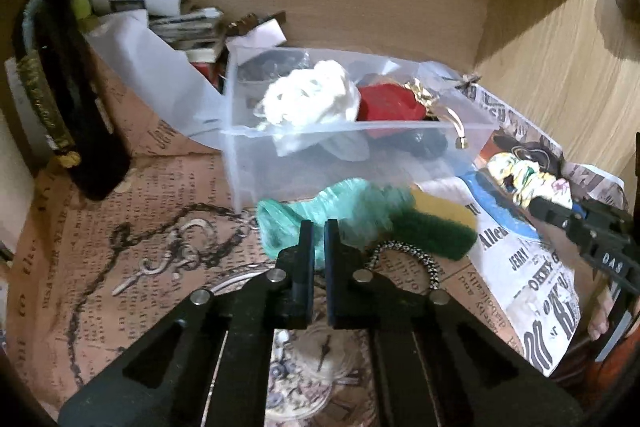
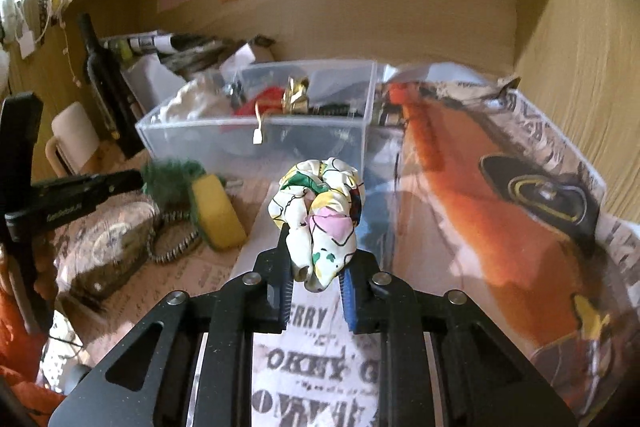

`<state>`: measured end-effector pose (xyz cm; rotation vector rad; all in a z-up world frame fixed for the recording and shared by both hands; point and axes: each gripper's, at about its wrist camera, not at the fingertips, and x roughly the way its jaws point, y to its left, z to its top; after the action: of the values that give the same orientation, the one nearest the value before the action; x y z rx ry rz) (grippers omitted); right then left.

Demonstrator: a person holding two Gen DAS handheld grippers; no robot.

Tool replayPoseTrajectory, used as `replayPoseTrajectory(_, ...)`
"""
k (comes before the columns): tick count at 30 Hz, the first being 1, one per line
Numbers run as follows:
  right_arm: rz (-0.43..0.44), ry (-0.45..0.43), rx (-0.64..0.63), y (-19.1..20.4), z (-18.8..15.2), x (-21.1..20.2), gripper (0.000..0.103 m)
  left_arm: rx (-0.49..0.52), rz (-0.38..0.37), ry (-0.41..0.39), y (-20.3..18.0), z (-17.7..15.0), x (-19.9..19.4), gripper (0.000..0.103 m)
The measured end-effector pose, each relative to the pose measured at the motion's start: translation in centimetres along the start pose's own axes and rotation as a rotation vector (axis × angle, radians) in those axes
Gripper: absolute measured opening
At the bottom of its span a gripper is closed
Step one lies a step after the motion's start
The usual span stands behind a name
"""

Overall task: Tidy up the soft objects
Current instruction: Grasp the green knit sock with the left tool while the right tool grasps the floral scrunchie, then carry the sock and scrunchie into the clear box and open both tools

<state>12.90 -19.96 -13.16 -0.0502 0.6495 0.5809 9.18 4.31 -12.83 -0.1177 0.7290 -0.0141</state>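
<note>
Progress stands partway, by my judgement; clear plastic bin (image 1: 248,163) already holds a white fabric bundle (image 1: 316,99) and a red soft item (image 1: 390,105); right gripper (image 2: 316,263) pinches a floral scrunchie (image 2: 320,211) between its fingers, lifted in front of the bin; left gripper (image 1: 319,231), fingers nearly pressed together with nothing between them, hangs near a mint-green scrunchie (image 1: 340,207) lying just in front of the bin; a dark green fuzzy scrunchie (image 1: 436,231) beside it also remains outside.
</note>
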Motion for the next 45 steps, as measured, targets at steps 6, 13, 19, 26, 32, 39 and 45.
replayPoseTrajectory(6, 0.006, -0.052, 0.005, -0.2, 1.4, -0.7, 0.018, 0.023, 0.008, -0.003, 0.4, -0.1, -1.6, 0.004)
replayPoseTrajectory(13, 0.019, -0.117, 0.013, -0.2, 3.3, -1.5, 0.018, 0.061, -0.032, 0.044, -1.2, -0.4, -0.8, 0.046)
replayPoseTrajectory(19, 0.046, -0.163, 0.008, 0.0, 4.9, -2.1, 0.018, 0.081, -0.042, 0.091, -2.4, -0.2, 1.5, 0.057)
replayPoseTrajectory(26, 0.067, -0.166, -0.002, 0.5, 5.5, -1.6, 0.018, 0.098, -0.022, 0.094, -2.7, 0.8, 4.3, 0.044)
replayPoseTrajectory(32, 0.071, -0.165, -0.004, 0.5, 6.0, -1.1, 0.018, 0.106, -0.015, 0.068, -2.4, 0.9, 3.6, 0.022)
replayPoseTrajectory(39, 0.078, -0.172, -0.006, 0.5, 6.6, -0.8, 0.018, 0.101, -0.001, -0.057, -2.2, 2.4, -1.6, 0.020)
replayPoseTrajectory(45, 0.092, -0.195, -0.013, 0.9, 7.7, -0.8, 0.018, 0.110, 0.017, -0.174, -2.2, 4.9, -5.4, 0.020)
